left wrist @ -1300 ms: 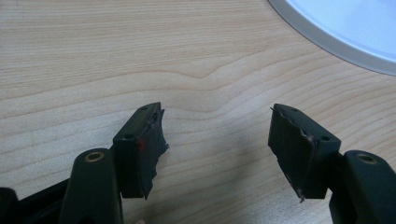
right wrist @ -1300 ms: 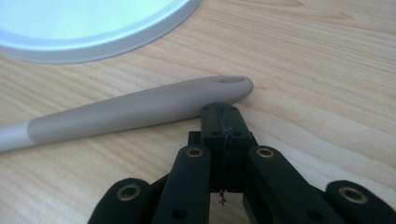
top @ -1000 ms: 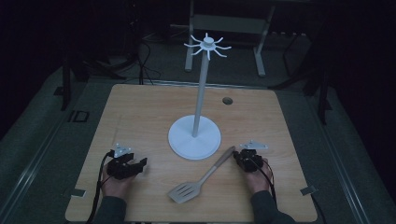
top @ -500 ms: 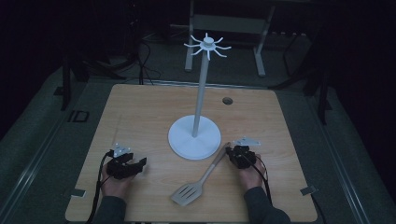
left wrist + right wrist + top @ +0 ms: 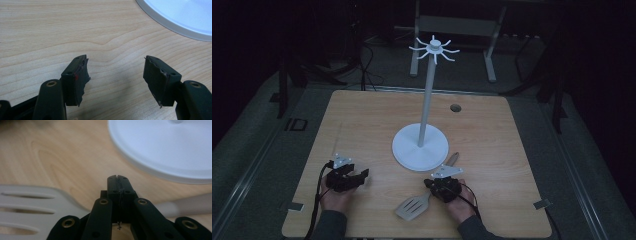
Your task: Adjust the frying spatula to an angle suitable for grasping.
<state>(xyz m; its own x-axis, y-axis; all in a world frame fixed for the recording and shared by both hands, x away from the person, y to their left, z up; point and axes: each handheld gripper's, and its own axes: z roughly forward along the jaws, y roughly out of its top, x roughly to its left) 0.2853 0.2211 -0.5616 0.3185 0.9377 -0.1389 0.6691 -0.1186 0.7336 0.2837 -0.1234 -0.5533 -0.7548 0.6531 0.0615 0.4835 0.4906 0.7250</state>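
Our right gripper (image 5: 117,178) hovers over the spatula (image 5: 419,200) on the worktop (image 5: 512,150), fingers pressed together; we should spread them before straddling its handle. Our left gripper (image 5: 116,75) waits, fingers spread and empty.

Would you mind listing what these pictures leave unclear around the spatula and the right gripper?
- Spatula handle, high view: its middle is hidden under the right gripper; whether the two touch cannot be told.
- Spatula, right gripper view: blurred and cut off by the left edge, its neck hidden behind the shut fingers.
- Stand, both gripper views: only part of the white base shows, cut off by the frame.
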